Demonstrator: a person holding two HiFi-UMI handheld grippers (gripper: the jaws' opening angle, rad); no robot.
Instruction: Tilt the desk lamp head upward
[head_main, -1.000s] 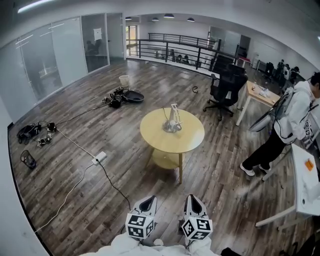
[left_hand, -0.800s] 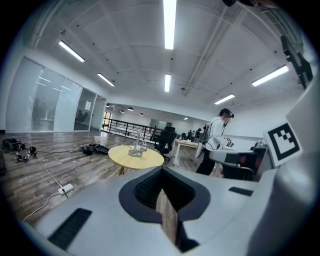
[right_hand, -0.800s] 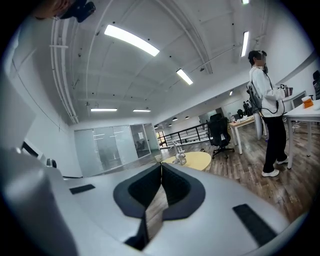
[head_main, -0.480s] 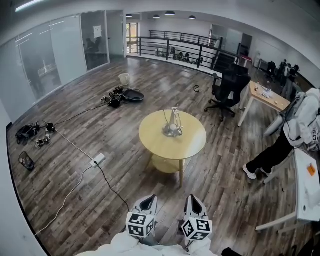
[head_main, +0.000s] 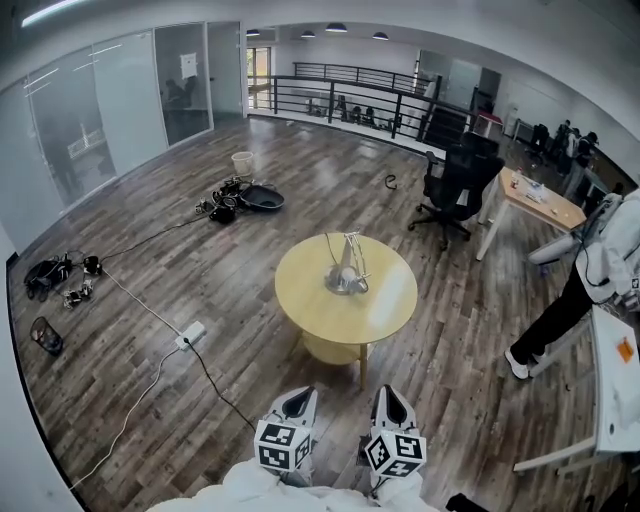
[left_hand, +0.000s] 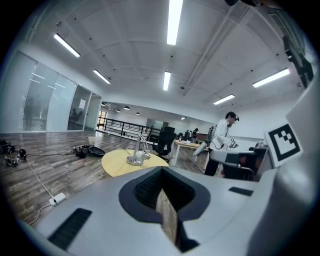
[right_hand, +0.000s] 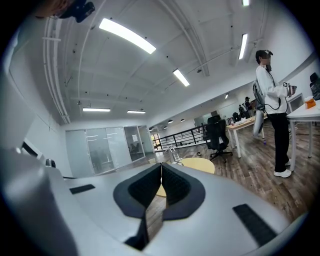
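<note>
A silver desk lamp (head_main: 345, 268) stands on a round yellow table (head_main: 380, 315) in the middle of the room, its thin arm rising from a round base. The lamp (left_hand: 138, 152) also shows far off in the left gripper view, and its top (right_hand: 173, 153) peeks over the jaws in the right gripper view. My left gripper (head_main: 296, 405) and right gripper (head_main: 389, 405) are held low at the bottom of the head view, well short of the table. Both are shut with nothing between the jaws.
A black office chair (head_main: 453, 186) and a wooden desk (head_main: 538, 200) stand behind the table to the right. A person in white (head_main: 590, 285) is bent over at the right by a white table (head_main: 612, 400). Cables and a power strip (head_main: 190, 334) lie on the floor at left.
The view has drifted slightly, so the table sits a little lower and nearer. The person at right has shifted further right. Both grippers stay put and shut.
</note>
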